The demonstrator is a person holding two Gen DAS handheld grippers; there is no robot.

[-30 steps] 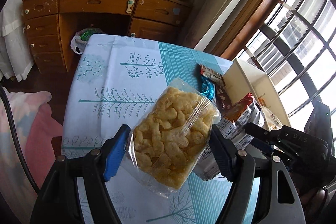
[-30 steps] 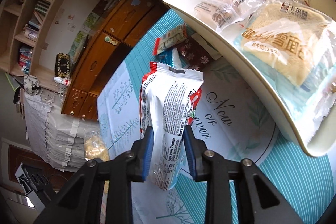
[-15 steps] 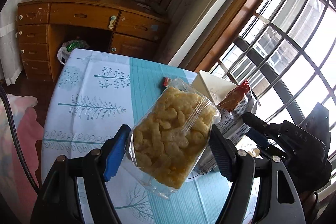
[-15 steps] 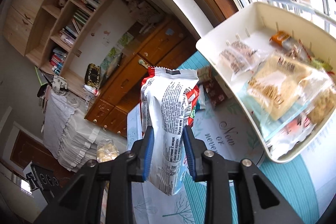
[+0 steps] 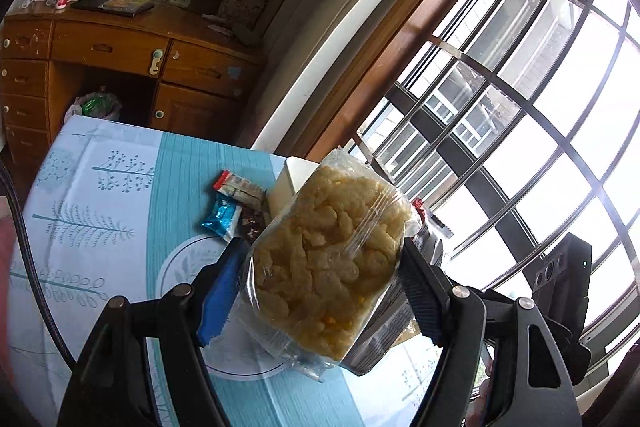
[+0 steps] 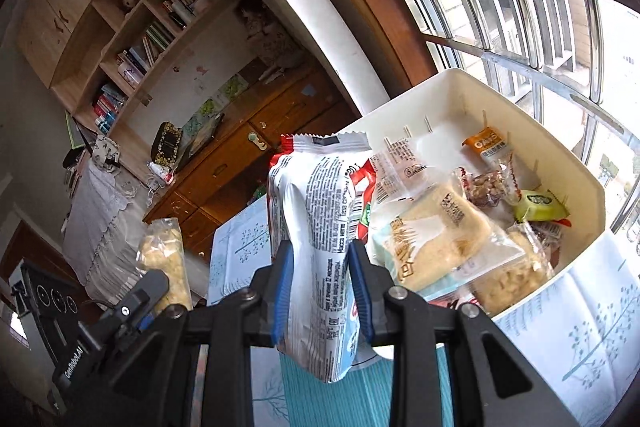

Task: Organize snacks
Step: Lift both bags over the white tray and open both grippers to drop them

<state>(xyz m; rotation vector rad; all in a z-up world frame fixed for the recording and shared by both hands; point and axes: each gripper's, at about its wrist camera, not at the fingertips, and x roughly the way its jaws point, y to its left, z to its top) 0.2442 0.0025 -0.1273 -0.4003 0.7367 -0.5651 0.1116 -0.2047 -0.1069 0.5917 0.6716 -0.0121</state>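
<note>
Both packets have risen since a second ago, and the white bin (image 6: 472, 99) now fills the right of the right-wrist frame. At lower centre of the left-wrist view, the left gripper (image 5: 316, 291) is clenched on the clear bag of puffed snacks (image 5: 328, 263), carried clear of the tablecloth (image 5: 100, 195) (three small packets (image 5: 236, 203) wait mid-frame). The right gripper (image 6: 322, 291) pinches the white printed packet (image 6: 320, 227) upright, likely for dropping into the bin.

Both grippers: left gripper (image 5: 320, 291) and right gripper (image 6: 322, 301) have black angular frames, ribbed blue finger pads (image 6: 282, 295), silver pivot screws (image 5: 459, 291), black braided cable (image 5: 24, 259).
</note>
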